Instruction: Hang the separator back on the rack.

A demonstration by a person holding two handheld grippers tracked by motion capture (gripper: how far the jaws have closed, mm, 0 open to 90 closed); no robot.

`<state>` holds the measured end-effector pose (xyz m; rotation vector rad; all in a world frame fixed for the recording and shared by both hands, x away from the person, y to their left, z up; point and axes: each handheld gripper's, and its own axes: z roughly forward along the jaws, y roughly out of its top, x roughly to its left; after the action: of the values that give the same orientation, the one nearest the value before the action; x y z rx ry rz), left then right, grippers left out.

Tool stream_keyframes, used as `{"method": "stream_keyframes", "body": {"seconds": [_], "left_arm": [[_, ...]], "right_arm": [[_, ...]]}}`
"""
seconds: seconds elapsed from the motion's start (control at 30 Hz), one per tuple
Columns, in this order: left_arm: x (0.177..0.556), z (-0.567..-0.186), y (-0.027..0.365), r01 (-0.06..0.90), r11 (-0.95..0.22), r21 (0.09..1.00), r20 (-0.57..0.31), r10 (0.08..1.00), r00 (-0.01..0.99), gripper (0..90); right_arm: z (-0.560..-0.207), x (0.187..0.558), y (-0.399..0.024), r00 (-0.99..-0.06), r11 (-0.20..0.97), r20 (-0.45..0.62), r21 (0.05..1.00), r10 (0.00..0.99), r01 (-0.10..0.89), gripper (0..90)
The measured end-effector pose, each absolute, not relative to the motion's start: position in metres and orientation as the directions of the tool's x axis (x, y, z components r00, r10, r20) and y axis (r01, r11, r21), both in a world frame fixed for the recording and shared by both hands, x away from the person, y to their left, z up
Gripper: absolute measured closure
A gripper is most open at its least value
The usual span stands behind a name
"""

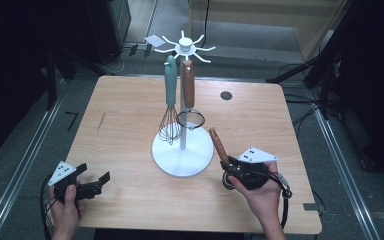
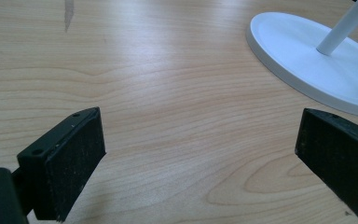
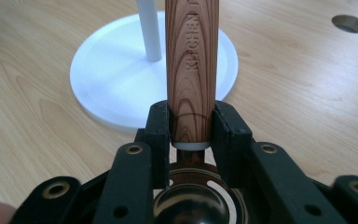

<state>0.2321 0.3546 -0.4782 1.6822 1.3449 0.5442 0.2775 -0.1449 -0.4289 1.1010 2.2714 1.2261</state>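
Note:
A white utensil stand (image 1: 182,156) with a round base and hooked top stands mid-table; a teal-handled whisk (image 1: 170,100) and a wood-handled strainer (image 1: 189,95) hang from it. My right gripper (image 1: 230,165), at the front right, is shut on a wood-handled utensil (image 1: 218,144); in the right gripper view the pads clamp the wood handle (image 3: 192,70) near its lower end, with a metal slotted head (image 3: 193,196) below. The stand base (image 3: 107,79) lies just behind it. My left gripper (image 1: 97,180) rests at the front left, open, its fingers (image 2: 70,158) wide apart over bare wood, with the stand base (image 2: 317,70) at upper right.
The wooden table (image 1: 125,120) has a dark round hole (image 1: 226,95) near its back right and a dark streak (image 1: 101,121) at the left. Black stands and cables lie on the floor around it.

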Motion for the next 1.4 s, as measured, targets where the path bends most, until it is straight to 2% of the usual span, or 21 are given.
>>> {"method": "stream_keyframes", "body": {"seconds": [0.57, 1.4], "left_arm": [[0.234, -0.481, 0.354, 0.542, -0.017, 0.840, -0.181, 0.933, 0.311, 1.7], [0.234, -0.482, 0.352, 0.543, -0.023, 0.840, -0.174, 0.935, 0.309, 1.7]], "right_arm": [[-0.414, 0.272, -0.154, -0.630, 0.198, 0.102, 0.900, 0.770, 0.388, 71.0], [-0.384, 0.260, -0.163, -0.626, 0.061, 0.141, 0.955, 0.767, 0.290, 70.9]]}}
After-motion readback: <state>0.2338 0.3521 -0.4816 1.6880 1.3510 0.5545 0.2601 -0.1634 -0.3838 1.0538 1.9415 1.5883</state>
